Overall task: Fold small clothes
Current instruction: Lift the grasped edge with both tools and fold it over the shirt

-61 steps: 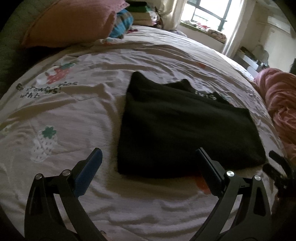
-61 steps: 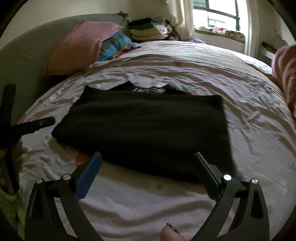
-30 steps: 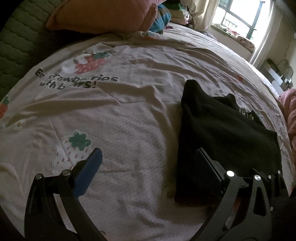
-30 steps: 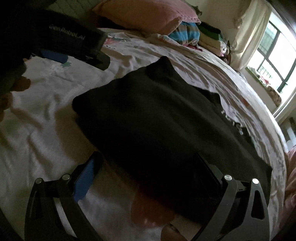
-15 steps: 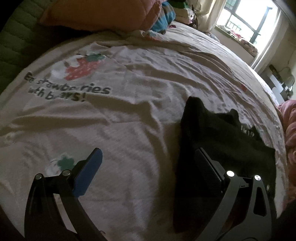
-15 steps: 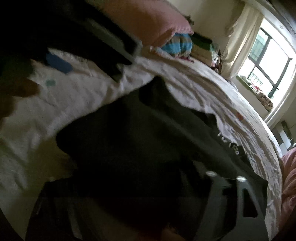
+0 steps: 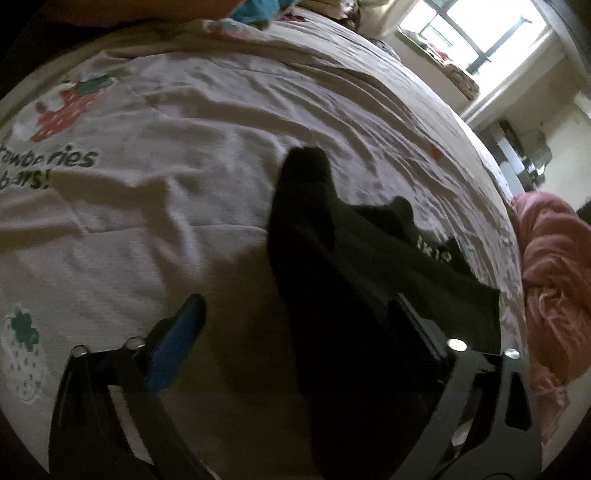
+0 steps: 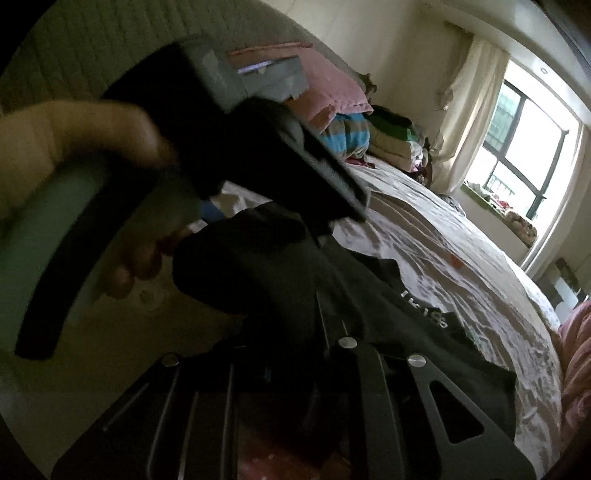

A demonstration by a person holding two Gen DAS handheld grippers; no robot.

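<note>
1. The folded black cotton garment (image 7: 351, 295) lies on the strawberry-printed cream bedsheet (image 7: 166, 221).
2. The crumpled pink blanket (image 7: 550, 280) sits right of it.
3. The window (image 7: 476, 33) stands far right.
4. The pink quilted pillow (image 8: 332, 92) rests far left.

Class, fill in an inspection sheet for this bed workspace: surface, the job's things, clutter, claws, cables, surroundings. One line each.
Surface: wrinkled pale bedsheet with strawberry prints and lettering.
Job's things: black garment, folded, white lettering at its far edge, near edge lifted off the sheet.
Clutter: pink pillow, striped and stacked clothes at the bed's head; pink bundle at the bed's side.
Claws: left claw open, straddling the garment's edge; right claw shut on black garment.
Cables: nothing seen.
Surroundings: bright window, curtain, padded headboard.
</note>
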